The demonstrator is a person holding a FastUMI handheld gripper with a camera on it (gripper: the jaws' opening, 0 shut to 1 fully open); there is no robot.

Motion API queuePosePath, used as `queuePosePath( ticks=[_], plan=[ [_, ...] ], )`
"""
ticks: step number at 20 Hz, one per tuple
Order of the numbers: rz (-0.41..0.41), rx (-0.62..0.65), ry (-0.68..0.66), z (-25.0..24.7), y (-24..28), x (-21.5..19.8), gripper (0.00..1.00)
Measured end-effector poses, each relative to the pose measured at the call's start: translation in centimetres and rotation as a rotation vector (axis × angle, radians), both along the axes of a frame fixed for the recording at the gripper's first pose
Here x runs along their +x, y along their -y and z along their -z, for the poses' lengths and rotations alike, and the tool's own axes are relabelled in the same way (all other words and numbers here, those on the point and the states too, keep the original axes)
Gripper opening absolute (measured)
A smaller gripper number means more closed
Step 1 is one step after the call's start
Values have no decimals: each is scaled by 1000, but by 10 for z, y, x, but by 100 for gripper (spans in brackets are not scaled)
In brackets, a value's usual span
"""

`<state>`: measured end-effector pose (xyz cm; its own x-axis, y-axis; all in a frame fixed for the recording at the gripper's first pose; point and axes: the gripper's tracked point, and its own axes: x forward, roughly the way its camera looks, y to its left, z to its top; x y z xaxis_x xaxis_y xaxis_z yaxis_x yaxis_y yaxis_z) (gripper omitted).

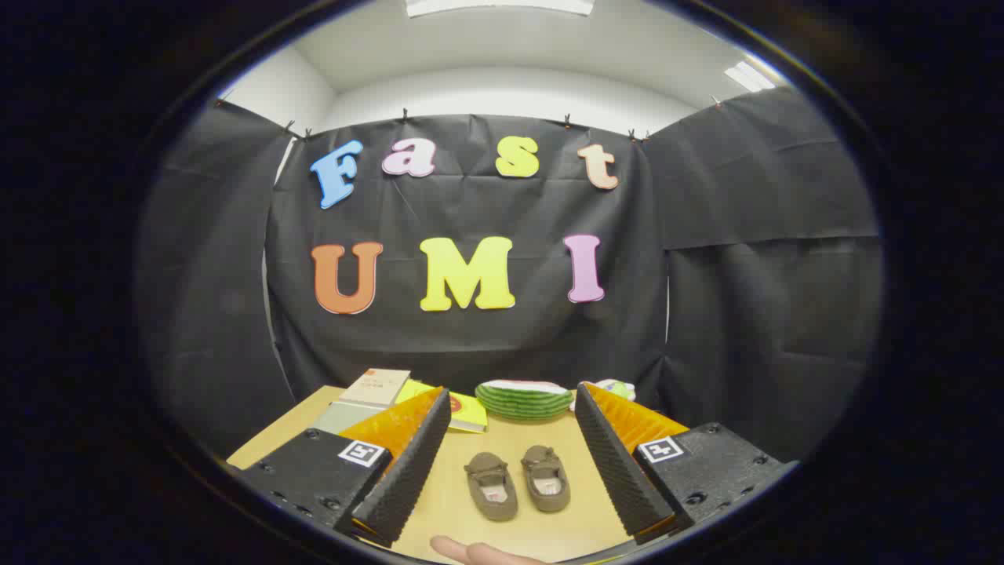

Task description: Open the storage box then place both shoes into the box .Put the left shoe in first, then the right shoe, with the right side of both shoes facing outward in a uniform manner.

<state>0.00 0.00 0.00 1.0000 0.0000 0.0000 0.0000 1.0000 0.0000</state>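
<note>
Shoes first: two small brown slip-ons lie side by side on the wooden surface, framed between the fingers of the hand-held gripper and a little ahead of it, toward twelve o'clock. The one at eleven o'clock lies slightly nearer than its mate at one o'clock. Both have their long axes running roughly along the line of approach, from six to twelve o'clock, openings upward; which end is the toe I cannot say for sure. The fingers are spread wide and pinch nothing, with bare surface between their ribbed pads.

No storage box can be picked out for certain. Beyond the shoes, at twelve o'clock, sits a green striped bowl-like thing; at ten to eleven o'clock lie a few flat books or cartons. A fingertip rests on the surface at six o'clock.

In my judgement the box comes first, so the shoes wait; when their turn comes, the spread would have to close across a shoe's width, at right angles to its long axis.
</note>
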Motion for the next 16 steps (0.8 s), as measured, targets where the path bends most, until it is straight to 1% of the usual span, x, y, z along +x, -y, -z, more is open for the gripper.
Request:
queuePosePath(
  ticks=[5, 8, 14, 16],
  plan=[
    [3, -13, -1, 6, 1, 4, 100],
    [-10, -17, -21, 12, -3, 11, 100],
    [-49, -2, -61, 13, -13, 32, 100],
    [-82, 23, -99, 21, -19, 45, 100]
  ],
)
